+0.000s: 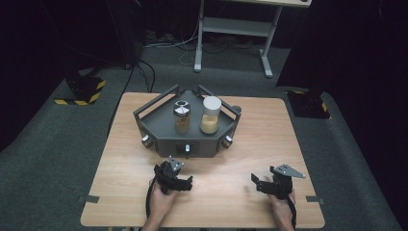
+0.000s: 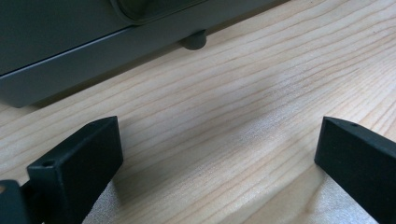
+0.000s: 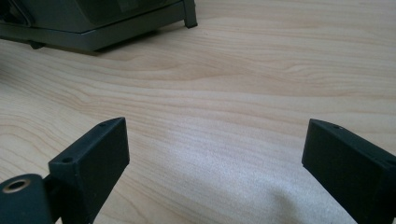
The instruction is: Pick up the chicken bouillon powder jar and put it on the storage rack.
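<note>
Left gripper (image 1: 182, 183): held low over the wooden table (image 1: 240, 144), just in front of the grey tray (image 1: 159, 126); in the left gripper view its jaws stood wide apart with only bare wood between them, holding and touching nothing.
Right gripper (image 1: 258, 183): near the table's front right, well apart from the tray; jaws spread wide in the right gripper view, nothing between them but tabletop.
Hands: the left hand (image 1: 161, 202) and right hand (image 1: 281, 207) came in from the bottom edge, each wrapped around its gripper's body.
Tray: a dark grey angular tray with rails stood at the table's far middle.
Jars: two stood upright side by side inside the tray, a metal-capped jar (image 1: 182, 117) on the left and a white-lidded jar (image 1: 210, 114) on the right, both with a tan filling; neither gripper was close to them.
Cut off: in the gripper views the tray's lower wall (image 2: 70, 65) and one foot (image 2: 194, 41) showed.
Hard to tell: what the tan filling was.
</note>
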Tool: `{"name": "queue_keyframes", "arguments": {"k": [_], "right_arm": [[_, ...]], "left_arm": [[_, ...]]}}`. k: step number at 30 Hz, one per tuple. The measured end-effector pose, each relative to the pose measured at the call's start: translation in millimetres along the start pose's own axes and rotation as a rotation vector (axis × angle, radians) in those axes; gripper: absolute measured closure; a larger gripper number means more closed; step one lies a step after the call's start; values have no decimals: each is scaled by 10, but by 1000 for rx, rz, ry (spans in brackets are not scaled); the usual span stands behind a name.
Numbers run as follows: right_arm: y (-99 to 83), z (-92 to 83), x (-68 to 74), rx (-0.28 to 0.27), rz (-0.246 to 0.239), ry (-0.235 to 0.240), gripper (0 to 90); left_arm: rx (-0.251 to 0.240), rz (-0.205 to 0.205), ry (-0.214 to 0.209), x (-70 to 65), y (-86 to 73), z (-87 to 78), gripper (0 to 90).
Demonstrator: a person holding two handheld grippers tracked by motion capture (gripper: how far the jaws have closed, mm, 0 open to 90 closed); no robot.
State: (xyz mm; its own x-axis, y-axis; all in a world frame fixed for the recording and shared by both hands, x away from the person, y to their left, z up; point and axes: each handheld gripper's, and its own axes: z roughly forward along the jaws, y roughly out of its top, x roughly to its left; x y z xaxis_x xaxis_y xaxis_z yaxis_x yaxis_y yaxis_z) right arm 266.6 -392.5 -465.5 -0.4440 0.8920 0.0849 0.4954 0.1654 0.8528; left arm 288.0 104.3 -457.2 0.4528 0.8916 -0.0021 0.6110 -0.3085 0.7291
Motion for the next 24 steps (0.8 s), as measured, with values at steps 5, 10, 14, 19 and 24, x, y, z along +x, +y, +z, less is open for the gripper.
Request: {"name": "queue_keyframes", "arguments": {"k": [5, 10, 14, 19, 24], "right_arm": [[-27, 5, 15, 2, -1, -8, 68], [-49, 1, 2, -2, 16, -15, 68], [-39, 4, 20, 5, 12, -23, 67], [11, 31, 44, 33, 0, -29, 67], [19, 35, 44, 40, -6, -26, 68]], "left_arm": [[0, -1, 1, -2, 0, -1, 8], [0, -1, 2, -6, -2, -1, 9], [0, -1, 2, -6, -2, -2, 9], [0, -4, 3, -9, -3, -2, 9], [0, -4, 3, -9, -3, -2, 9]]}}
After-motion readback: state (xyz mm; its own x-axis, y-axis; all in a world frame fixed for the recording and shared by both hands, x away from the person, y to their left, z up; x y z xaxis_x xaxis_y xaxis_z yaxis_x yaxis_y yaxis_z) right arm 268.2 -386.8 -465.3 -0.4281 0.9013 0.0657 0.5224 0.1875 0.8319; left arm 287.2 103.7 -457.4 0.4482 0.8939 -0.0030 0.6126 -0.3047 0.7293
